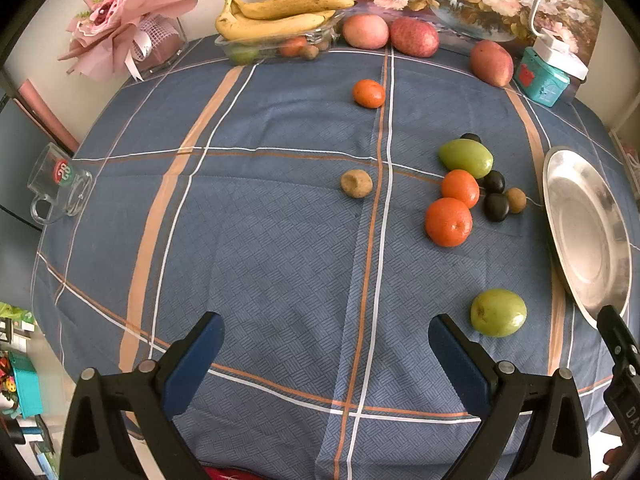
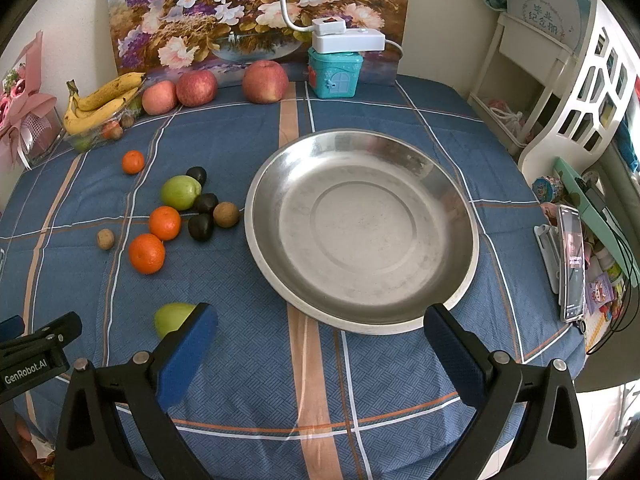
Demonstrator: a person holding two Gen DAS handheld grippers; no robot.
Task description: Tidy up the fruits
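Right wrist view, blue plaid tablecloth [image 2: 224,360], steel plate [image 2: 362,228], floral painting [image 2: 256,8]; both hand-held grippers wide, empty

We look low and forward over the desk [image 1: 280,240] from both wrists: the left view faces its middle, the right faces the steel plate [image 2: 362,236] closely; both share the plate [image 1: 588,236].
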